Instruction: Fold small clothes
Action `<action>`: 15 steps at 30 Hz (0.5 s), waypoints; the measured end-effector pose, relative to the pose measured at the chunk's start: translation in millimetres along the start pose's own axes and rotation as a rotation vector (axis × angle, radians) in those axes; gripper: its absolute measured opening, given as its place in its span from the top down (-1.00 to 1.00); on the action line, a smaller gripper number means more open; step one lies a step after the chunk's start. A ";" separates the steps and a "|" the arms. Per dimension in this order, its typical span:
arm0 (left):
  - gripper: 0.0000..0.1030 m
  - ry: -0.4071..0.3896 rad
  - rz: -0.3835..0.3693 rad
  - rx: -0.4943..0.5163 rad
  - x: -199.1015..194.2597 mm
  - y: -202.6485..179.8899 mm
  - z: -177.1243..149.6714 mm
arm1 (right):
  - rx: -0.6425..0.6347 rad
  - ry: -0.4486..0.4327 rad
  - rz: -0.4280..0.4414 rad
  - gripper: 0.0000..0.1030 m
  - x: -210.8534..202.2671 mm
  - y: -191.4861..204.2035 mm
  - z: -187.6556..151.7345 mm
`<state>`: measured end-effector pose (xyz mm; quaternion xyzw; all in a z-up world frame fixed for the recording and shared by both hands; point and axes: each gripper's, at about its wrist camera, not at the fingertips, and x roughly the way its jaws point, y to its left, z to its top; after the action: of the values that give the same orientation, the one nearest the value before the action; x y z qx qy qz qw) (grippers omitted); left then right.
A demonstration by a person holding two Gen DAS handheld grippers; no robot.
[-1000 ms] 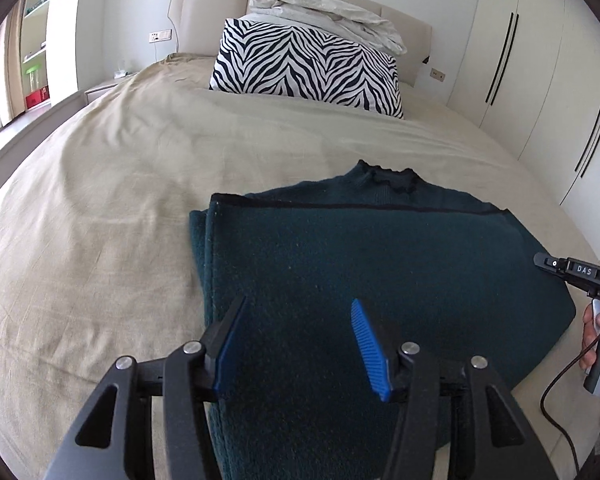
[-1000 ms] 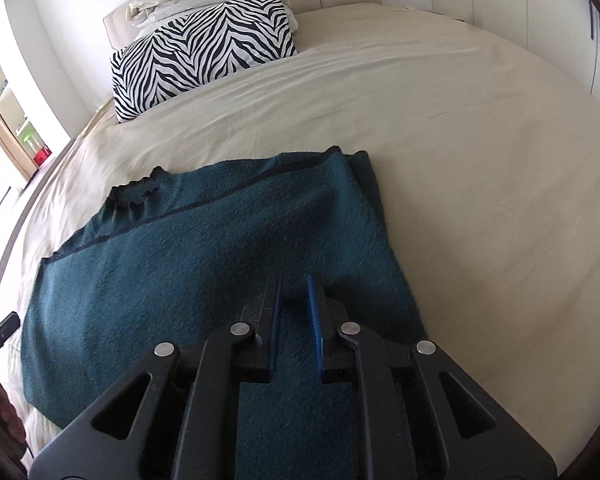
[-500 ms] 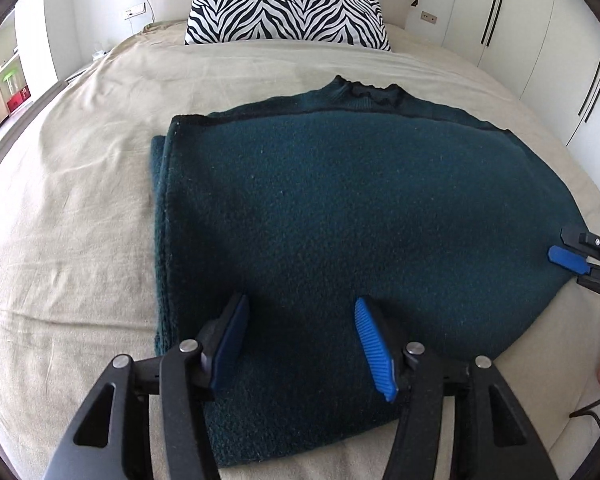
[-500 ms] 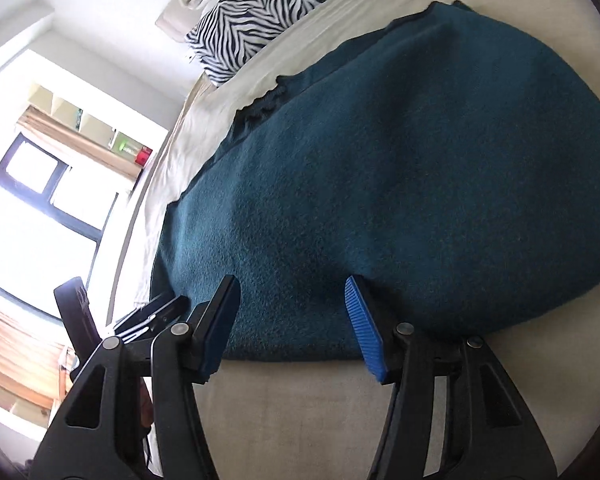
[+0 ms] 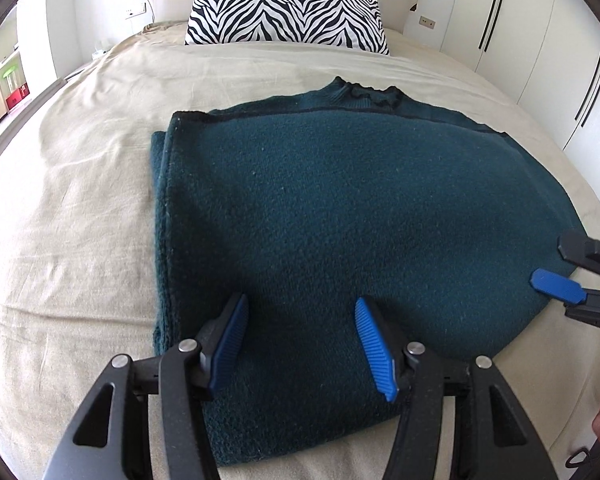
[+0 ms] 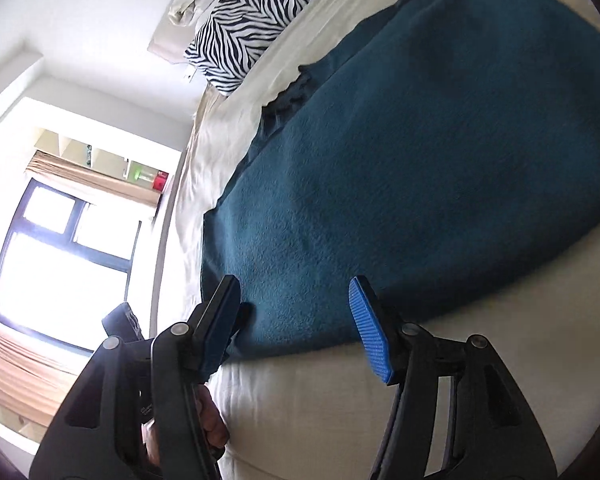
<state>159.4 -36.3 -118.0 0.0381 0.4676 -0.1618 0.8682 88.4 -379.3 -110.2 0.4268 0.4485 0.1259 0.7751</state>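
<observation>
A dark teal knitted sweater point(image 5: 360, 216) lies flat on the beige bedsheet point(image 5: 68, 208), folded at its left side, its ruffled collar toward the zebra-print pillow point(image 5: 286, 14) at the headboard.

The left gripper point(image 5: 300, 340) hangs over the sweater's near hem with its blue-padded jaws apart — nothing is pinched between them, only knit beneath.

The right gripper point(image 6: 296, 320) sits at the sweater's right edge, rolled onto its side. Its jaws have just been opening and now stand apart — the sweater's edge lies in the gap, and no pad presses on it. In the left wrist view its blue pad shows at that same edge.

White wardrobe doors point(image 5: 532, 36) stand beside the bed, and a bright window point(image 6: 60, 256) shows in the right wrist view.
</observation>
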 end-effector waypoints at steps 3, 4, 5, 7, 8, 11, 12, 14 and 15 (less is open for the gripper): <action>-0.15 0.001 0.000 0.004 0.3 0.0 0.0 | 0.004 0.068 0.008 -0.10 35.2 3.5 -13.2; -0.15 0.001 0.001 0.005 0.3 -0.2 0.0 | 0.002 0.060 0.005 -0.07 38.5 3.1 -14.8; -0.15 0.000 0.001 0.006 0.7 -0.7 0.1 | 0.007 0.053 0.014 -0.06 38.8 2.2 -16.3; -0.15 -0.002 0.003 0.007 1.2 -1.2 0.1 | 0.044 0.057 0.053 -0.06 36.5 -6.5 -11.9; -0.15 -0.003 0.004 0.009 1.1 -1.4 -0.1 | 0.053 0.055 0.062 -0.06 33.7 -11.5 -5.3; -0.15 -0.007 0.002 0.007 1.5 -1.6 -1.0 | 0.068 -0.005 0.043 -0.06 6.8 -27.9 4.8; -0.15 -0.008 0.001 0.006 1.7 -1.6 -1.0 | 0.089 -0.030 0.041 -0.06 -2.2 -35.4 9.8; -0.15 -0.008 0.001 0.006 1.8 -1.4 -1.0 | 0.139 -0.091 0.033 -0.06 -24.3 -54.3 21.1; -0.16 -0.008 0.001 0.006 1.8 -1.3 -1.0 | 0.158 -0.124 0.023 -0.06 -36.1 -62.8 24.4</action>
<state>159.1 -37.8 -119.9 0.0404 0.4636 -0.1631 0.8700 75.8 -451.5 -131.9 0.4987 0.4033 0.0724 0.7638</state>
